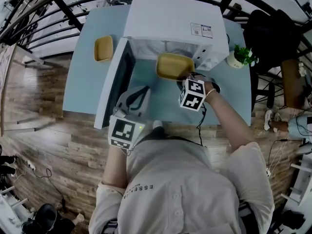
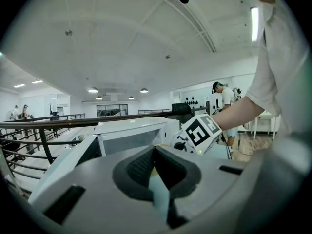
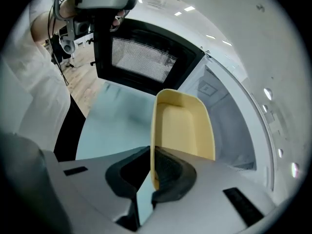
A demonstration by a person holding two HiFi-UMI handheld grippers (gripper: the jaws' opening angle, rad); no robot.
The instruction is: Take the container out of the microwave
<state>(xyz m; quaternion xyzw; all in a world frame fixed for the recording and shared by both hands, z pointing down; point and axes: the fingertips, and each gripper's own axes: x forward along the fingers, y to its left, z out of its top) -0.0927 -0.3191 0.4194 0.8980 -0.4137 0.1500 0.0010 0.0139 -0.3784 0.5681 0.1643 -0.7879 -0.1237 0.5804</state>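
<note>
Yellow container point(image 3: 183, 126): tilted at the open mouth of the white microwave point(image 1: 170, 13), over the middle of the pale blue tabletop point(image 1: 85, 82).
Right gripper point(image 3: 152, 172): jaws clamped on the container's near rim.
Left gripper point(image 2: 155, 172): jaws together, nothing between them, near the tabletop's front edge, beside the open door point(image 1: 114, 79).
Second yellow container point(image 1: 103, 48): near the tabletop's left edge.

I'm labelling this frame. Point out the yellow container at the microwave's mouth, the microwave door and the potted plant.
yellow container point(image 1: 173, 66): head view, on its inner floor.
microwave door point(image 1: 112, 82): head view, on the open door's white frame.
potted plant point(image 1: 242, 54): head view, on its leaves.
</note>
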